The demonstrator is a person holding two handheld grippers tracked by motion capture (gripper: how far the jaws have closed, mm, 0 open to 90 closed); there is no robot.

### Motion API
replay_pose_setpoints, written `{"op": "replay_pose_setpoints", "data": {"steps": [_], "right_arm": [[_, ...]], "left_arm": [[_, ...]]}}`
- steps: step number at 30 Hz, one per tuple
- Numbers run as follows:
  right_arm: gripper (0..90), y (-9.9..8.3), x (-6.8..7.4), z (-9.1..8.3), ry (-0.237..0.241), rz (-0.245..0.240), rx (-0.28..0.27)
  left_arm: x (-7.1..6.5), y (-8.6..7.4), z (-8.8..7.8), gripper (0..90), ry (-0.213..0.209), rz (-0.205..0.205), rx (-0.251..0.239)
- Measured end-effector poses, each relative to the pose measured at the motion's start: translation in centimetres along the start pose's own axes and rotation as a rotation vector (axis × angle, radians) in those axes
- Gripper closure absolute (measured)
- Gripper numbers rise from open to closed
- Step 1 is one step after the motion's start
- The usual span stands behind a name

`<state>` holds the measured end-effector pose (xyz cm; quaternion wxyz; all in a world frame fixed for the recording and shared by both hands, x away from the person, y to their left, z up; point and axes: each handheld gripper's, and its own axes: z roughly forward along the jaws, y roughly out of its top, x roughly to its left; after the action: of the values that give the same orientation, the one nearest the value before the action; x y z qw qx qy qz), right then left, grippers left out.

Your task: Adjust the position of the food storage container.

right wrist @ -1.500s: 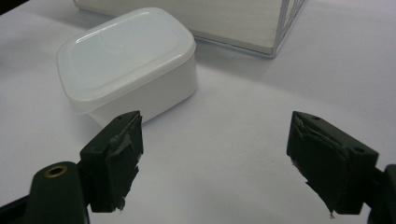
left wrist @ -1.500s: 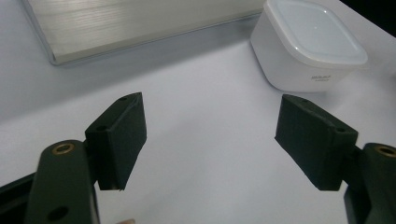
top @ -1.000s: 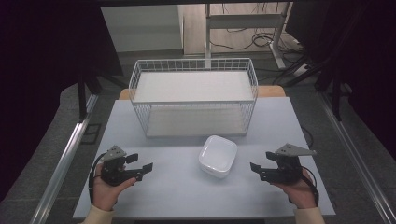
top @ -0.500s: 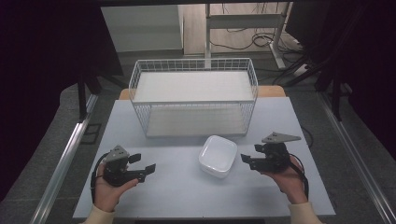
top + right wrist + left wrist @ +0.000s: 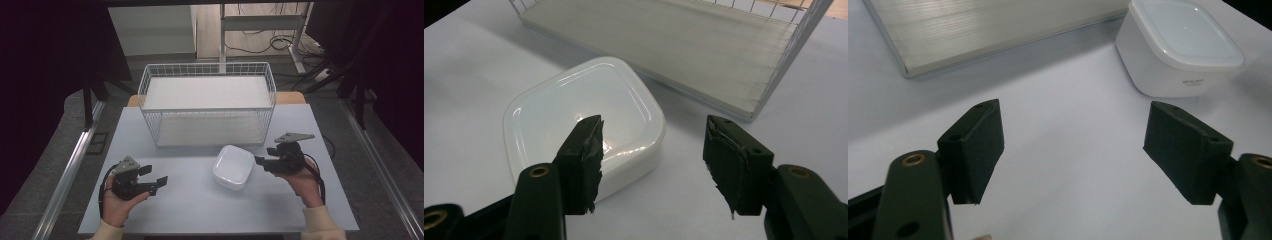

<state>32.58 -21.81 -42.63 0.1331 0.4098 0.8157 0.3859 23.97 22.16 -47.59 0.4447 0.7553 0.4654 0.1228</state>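
Note:
A white square bowl [image 5: 233, 167] with rounded corners rests on the grey table, in front of the wire basket. It also lies ahead in the left gripper view [image 5: 1178, 47] and the right gripper view [image 5: 584, 120]. My right gripper [image 5: 262, 157] hovers just right of the bowl, pointing at it. Its jaws [image 5: 651, 160] have just been closing but stand open, with nothing between the pads; the bowl's near corner lies just beyond the tips. My left gripper [image 5: 156, 176] is held at the front left, wide open and empty [image 5: 1073, 150], well apart from the bowl.
A white wire basket [image 5: 207, 66] with a pale flat floor stands at the back middle of the table [image 5: 200, 210]. Metal rails run along both sides of the table, and cables lie on the floor behind it.
My right gripper has moved left, close to the bowl's right side, and its jaws have narrowed. The left gripper has stayed put.

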Motion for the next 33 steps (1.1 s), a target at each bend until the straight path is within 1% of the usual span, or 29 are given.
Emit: {"op": "replay_pose_setpoints", "data": {"steps": [2,4,7,8,9,10,11,12,13,15,16,17,18,19,23,25,29,32,33], "right_arm": [[42.5,0.1,0.0,0.2,0.002,-0.002,0.001],[44.7,0.4,-0.1,0.6,0.001,-0.01,0.014],[48.2,0.8,-0.3,1.3,-0.004,-0.006,0.033],[50.8,1.0,-0.5,1.9,-0.013,0.001,0.041],[52.1,1.2,-0.6,2.3,-0.014,-0.002,0.05],[52.1,1.2,-0.6,2.3,-0.014,-0.002,0.05],[56.0,1.4,-0.8,3.0,-0.019,-0.002,0.068],[56.0,1.4,-0.8,3.0,-0.019,-0.002,0.068],[59.5,1.6,-1.0,3.6,-0.02,-0.009,0.079],[63.4,1.8,-1.2,4.1,-0.024,-0.015,0.091],[63.4,1.8,-1.2,4.1,-0.024,-0.015,0.091],[69.5,2.0,-1.3,4.6,-0.035,-0.028,0.099],[69.5,2.0,-1.3,4.6,-0.035,-0.028,0.099],[74.9,2.1,-1.4,5.1,-0.044,-0.041,0.107],[85.0,2.4,-1.7,6.1,-0.054,-0.047,0.122],[88.6,2.6,-1.8,6.7,-0.052,-0.053,0.122],[89.4,2.7,-1.7,7.7,-0.056,-0.093,0.151],[89.5,2.9,-1.3,8.4,-0.049,-0.137,0.166],[89.5,2.9,-1.3,8.4,-0.049,-0.137,0.166]], "left_arm": [[0.0,0.0,0.0,23.0,0.001,0.0,0.0],[0.0,0.0,0.1,23.0,0.002,-0.004,0.002],[0.0,0.0,0.1,23.0,0.001,-0.003,0.004],[0.1,0.0,0.1,23.0,0.001,0.001,0.005],[0.1,-0.1,0.1,23.0,0.001,-0.002,0.004],[0.1,-0.1,0.1,23.0,0.001,-0.002,0.004],[0.2,-0.1,0.1,23.0,0.002,-0.007,0.004],[0.2,-0.1,0.1,23.1,0.002,-0.007,0.004],[0.3,-0.1,0.1,23.1,0.003,-0.007,0.004],[0.3,-0.1,0.0,23.1,0.004,-0.01,0.006],[0.3,-0.1,0.0,23.1,0.004,-0.01,0.006],[0.3,-0.2,0.1,23.1,0.003,-0.007,0.006],[0.3,-0.2,0.1,23.1,0.003,-0.007,0.006],[0.3,-0.2,0.1,23.1,0.002,-0.01,0.008],[0.2,-0.2,0.2,23.3,0.004,-0.007,0.009],[0.1,-0.2,0.2,23.3,0.003,-0.004,0.009],[0.2,-0.2,0.3,23.3,0.004,-0.004,0.013],[0.3,-0.3,0.4,23.3,0.004,-0.006,0.017],[0.3,-0.3,0.4,23.3,0.004,-0.006,0.017]]}}
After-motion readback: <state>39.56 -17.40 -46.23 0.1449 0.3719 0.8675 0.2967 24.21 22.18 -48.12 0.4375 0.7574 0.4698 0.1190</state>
